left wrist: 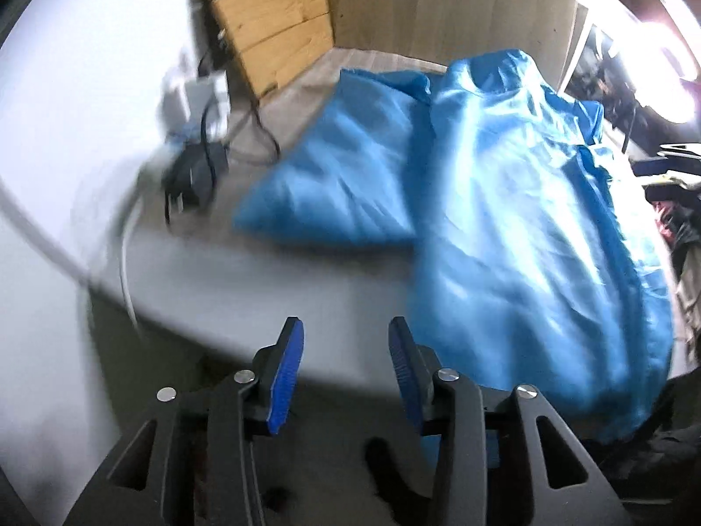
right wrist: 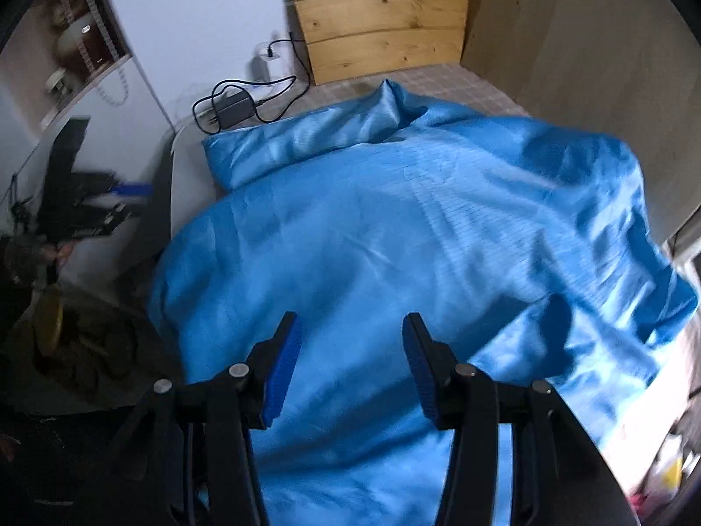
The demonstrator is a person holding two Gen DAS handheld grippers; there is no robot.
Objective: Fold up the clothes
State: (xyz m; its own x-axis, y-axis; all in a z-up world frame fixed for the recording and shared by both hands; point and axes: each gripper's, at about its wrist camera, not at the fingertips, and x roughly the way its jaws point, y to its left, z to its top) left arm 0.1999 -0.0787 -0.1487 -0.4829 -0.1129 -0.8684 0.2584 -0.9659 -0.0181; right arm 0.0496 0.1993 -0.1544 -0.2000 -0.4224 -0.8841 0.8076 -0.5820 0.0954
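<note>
A shiny blue garment (right wrist: 394,228) lies spread over a checked table (right wrist: 442,83), one sleeve folded along its far left side. In the left wrist view the same blue garment (left wrist: 504,201) fills the right half, its sleeve (left wrist: 341,162) lying out to the left. My left gripper (left wrist: 346,328) hangs open above the table's bare near-left part, just left of the garment's edge, with nothing between its blue pads. My right gripper (right wrist: 352,324) is open too, hovering over the middle of the garment with nothing pinched.
A black power adapter (right wrist: 232,107) with cables lies at the table's far left corner. Wooden boards (right wrist: 381,17) lean against the back wall. Dark clothes (right wrist: 87,350) lie piled left of the table. The other gripper (right wrist: 87,201) shows at the left in the right wrist view.
</note>
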